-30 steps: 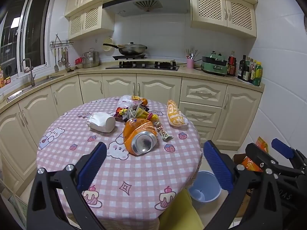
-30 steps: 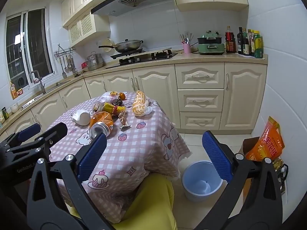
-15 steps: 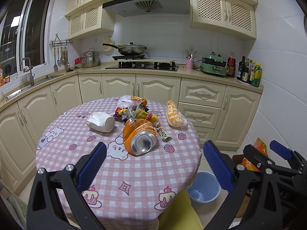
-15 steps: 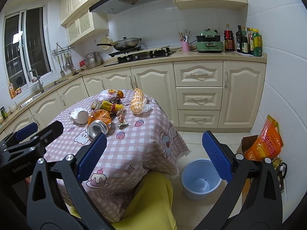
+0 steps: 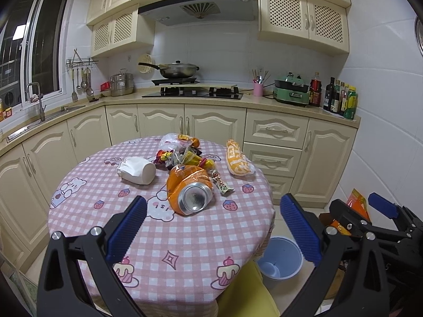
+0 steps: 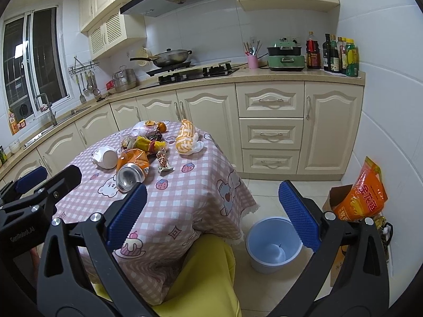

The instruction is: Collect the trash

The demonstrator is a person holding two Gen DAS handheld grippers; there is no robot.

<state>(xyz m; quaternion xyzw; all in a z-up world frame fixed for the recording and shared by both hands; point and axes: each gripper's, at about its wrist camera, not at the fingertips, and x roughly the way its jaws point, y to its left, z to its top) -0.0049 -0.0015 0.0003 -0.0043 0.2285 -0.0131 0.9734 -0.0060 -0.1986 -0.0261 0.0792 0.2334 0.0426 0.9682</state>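
Trash lies on a round table with a pink checked cloth (image 5: 164, 240): a crushed orange can (image 5: 189, 192) (image 6: 132, 170), a white paper cup on its side (image 5: 137, 170) (image 6: 105, 156), a heap of wrappers (image 5: 182, 155) (image 6: 145, 142), a striped snack wrapper (image 5: 222, 183) and a yellow-white bag (image 5: 236, 161) (image 6: 186, 137). An empty blue bin (image 5: 280, 259) (image 6: 273, 244) stands on the floor right of the table. My left gripper (image 5: 211, 232) is open and empty, short of the can. My right gripper (image 6: 211, 216) is open and empty, above the floor between table and bin.
Cream kitchen cabinets (image 6: 272, 132) run behind the table. An orange bag (image 6: 361, 192) in a cardboard box stands by the right wall. A yellow chair or clothed leg (image 6: 208, 277) is under the grippers. Stove, pan and bottles are on the counter.
Both views shift slightly. The table and trash have not moved. Both grippers stay open.
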